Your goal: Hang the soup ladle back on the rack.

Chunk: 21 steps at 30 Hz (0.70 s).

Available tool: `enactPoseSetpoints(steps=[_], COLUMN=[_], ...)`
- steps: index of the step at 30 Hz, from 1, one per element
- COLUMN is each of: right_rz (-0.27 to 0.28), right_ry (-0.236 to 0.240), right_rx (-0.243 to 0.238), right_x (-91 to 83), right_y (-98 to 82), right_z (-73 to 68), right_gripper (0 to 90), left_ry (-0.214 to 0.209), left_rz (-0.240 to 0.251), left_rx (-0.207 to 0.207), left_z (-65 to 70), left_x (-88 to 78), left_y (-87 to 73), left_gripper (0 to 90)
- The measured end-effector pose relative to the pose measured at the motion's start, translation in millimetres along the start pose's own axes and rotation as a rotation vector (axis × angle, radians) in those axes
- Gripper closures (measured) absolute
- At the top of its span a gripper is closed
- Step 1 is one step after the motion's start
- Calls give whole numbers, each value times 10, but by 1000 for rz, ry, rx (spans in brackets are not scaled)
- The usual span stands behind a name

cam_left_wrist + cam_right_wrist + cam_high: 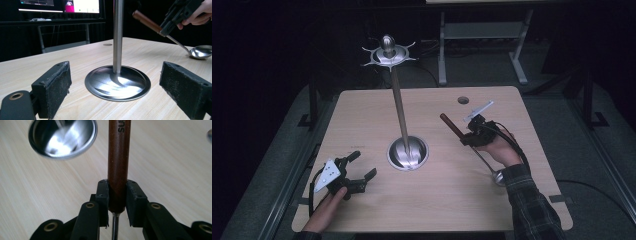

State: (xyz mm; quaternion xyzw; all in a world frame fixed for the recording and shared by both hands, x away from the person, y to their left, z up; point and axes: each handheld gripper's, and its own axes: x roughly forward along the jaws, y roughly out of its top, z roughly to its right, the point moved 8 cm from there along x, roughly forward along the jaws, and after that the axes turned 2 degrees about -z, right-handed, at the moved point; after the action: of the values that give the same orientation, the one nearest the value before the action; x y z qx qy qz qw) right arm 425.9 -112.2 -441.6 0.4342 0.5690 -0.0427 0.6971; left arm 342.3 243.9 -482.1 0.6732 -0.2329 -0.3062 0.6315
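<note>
On the right of the bench (362, 210), the right gripper (469, 134) pinches the ladle (457, 131) by its brown handle, tilted, bowl down.

ladle (117, 157) handle's lettering cut by top edge, stand (117, 35) pole's top cropped

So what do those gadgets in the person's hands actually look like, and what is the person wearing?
Both are black. The left gripper has two blocky jaws with rough dark pads, brass-coloured rivets and a grey three-cornered plate on top. The right gripper trails a black cable. A dark plaid sleeve covers the right forearm.
</note>
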Motion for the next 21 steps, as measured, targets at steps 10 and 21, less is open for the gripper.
enactPoseSetpoints(steps=[10,21], right_rz=[193,368], right_ry=[8,46], right_rx=[39,32], right_x=[-284,-594], right_y=[35,180], right_z=[-21,-90], right_gripper=[736,738], left_ry=[2,2], left_rz=[0,1], left_rx=[1,1], left_z=[0,-1], left_x=[0,0], left_y=[0,1], left_gripper=[97,97])
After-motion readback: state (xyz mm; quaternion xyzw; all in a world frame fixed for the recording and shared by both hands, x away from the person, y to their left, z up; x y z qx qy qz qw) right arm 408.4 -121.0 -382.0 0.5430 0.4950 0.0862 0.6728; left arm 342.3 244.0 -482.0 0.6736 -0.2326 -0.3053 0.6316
